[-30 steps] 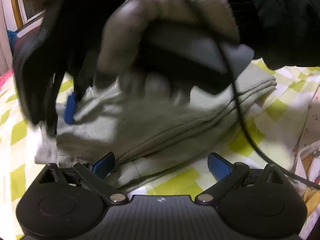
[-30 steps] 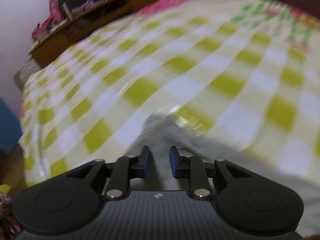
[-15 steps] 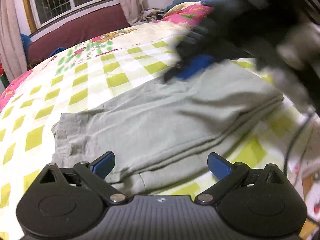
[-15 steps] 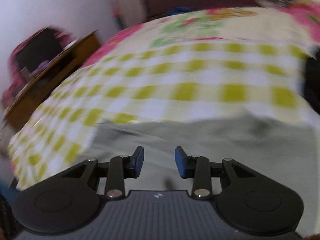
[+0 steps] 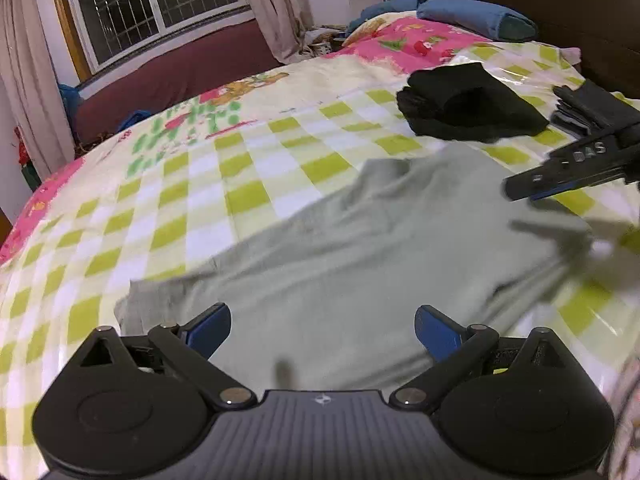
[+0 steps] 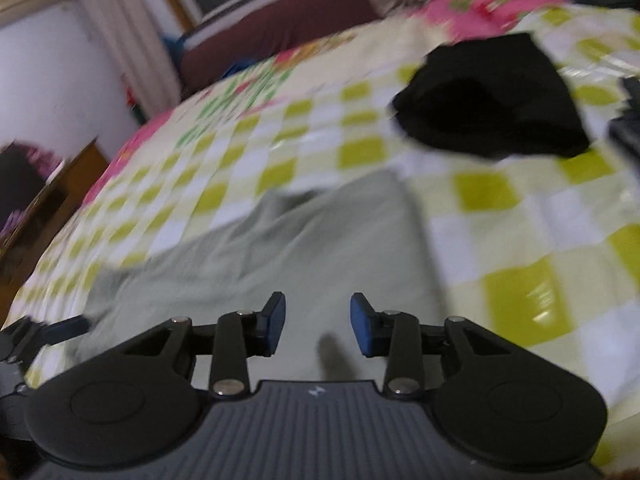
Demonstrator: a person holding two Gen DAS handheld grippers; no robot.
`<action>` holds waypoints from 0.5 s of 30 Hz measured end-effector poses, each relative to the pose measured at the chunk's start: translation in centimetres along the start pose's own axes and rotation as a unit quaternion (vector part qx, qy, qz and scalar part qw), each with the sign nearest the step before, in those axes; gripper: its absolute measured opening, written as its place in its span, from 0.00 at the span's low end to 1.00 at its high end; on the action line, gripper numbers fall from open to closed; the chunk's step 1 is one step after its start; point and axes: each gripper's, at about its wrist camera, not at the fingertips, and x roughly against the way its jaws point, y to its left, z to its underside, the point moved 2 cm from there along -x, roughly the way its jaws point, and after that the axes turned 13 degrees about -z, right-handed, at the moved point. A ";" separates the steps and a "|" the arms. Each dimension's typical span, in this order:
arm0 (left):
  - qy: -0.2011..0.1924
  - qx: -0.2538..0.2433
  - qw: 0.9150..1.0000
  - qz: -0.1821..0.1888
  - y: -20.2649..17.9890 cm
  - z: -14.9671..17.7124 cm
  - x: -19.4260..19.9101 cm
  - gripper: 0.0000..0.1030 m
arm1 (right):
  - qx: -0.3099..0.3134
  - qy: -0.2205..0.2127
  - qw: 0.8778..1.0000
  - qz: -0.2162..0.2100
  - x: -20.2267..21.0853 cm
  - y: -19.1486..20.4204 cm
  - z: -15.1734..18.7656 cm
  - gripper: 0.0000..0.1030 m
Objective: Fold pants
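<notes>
Two dark garments (image 5: pixel 472 100) behind pants (image 5: pixel 360 248) in left view

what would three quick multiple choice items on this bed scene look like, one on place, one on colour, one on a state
1. Where does the black garment lie?
A. on the grey-green pants
B. on the checked sheet beyond the pants
C. on the blue pillow

2. What colour are the pads of both grippers?
A. blue
B. red
C. white

3. How does the left gripper stand?
A. shut on the pants
B. shut on the sheet
C. open, holding nothing

Key:
1 B: the black garment rests on the checked sheet, apart from the far end of the pants.
2 A: blue pads show on the left gripper and the right gripper.
3 C: its jaws stand wide apart above the pants, with no cloth between the pads.
</notes>
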 end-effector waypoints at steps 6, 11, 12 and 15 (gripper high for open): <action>0.013 0.009 1.000 -0.002 -0.4 -1.2 -2.8 1.00 | -0.057 0.007 0.998 0.011 -0.1 -5.4 -0.2 0.44; 0.023 -0.001 1.000 0.011 -1.6 -1.0 -4.0 1.00 | -0.137 0.016 0.985 -0.102 -0.9 -7.6 0.7 0.45; 0.025 -0.004 1.000 0.013 -1.8 -0.9 -4.1 1.00 | -0.150 0.020 0.981 -0.121 -0.9 -8.1 0.7 0.45; 0.031 -0.009 0.999 0.019 -2.3 -0.5 -4.6 1.00 | -0.177 0.033 0.968 -0.174 -0.9 -8.8 1.2 0.44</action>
